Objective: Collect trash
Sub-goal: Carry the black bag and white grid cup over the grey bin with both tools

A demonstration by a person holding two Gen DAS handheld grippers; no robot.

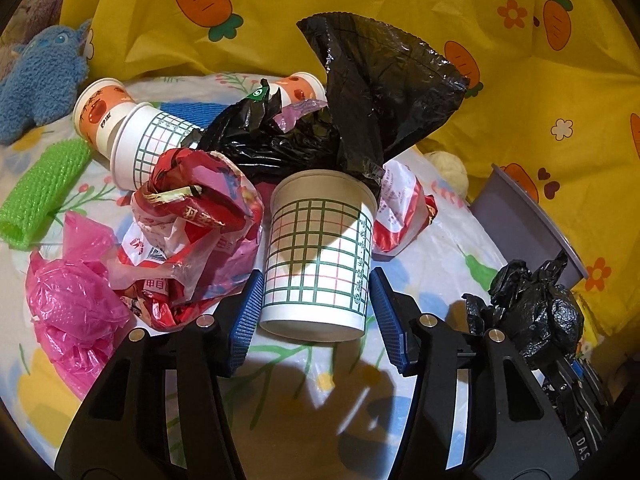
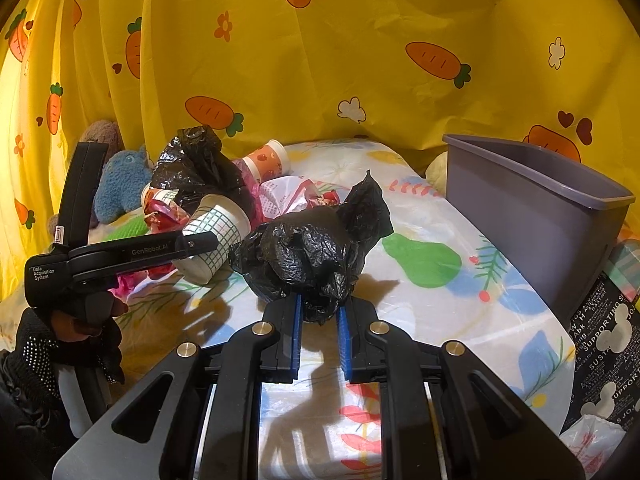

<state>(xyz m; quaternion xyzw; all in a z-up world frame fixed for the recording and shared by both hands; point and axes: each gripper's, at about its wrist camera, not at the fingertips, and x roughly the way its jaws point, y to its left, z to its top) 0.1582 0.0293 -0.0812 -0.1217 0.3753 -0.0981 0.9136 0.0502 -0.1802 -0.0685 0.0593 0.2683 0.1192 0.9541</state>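
left gripper: lower middle of its own view, blue pads spread either side of a green-grid paper cup lying on its side. Left pad looks right at the cup wall, right pad has a sliver of gap, so I'd call it not clamped yet.

right gripper: clenched on a crumpled black plastic bag, centre of the right view, wad sticking up above the pads.

trash pile: upper left of the tabletop in the right view; another black bag, red snack wrappers, pink plastic bag, more paper cups, green foam sleeve.

bin: grey tub at right edge of the right view, well apart from the pile.

table: floral cloth, slippery-looking plastic.

what could go wrong, cup: thin paper. Squeeze too hard and it crushes, too soft and it rolls out, since it's round and on its side.

what could go wrong, snag: the black bag drapes on the cup's far rim, so lifting may drag it and the wrappers along.

what could go wrong, bag: the held wad is springy and could slide out on the way to the tub.
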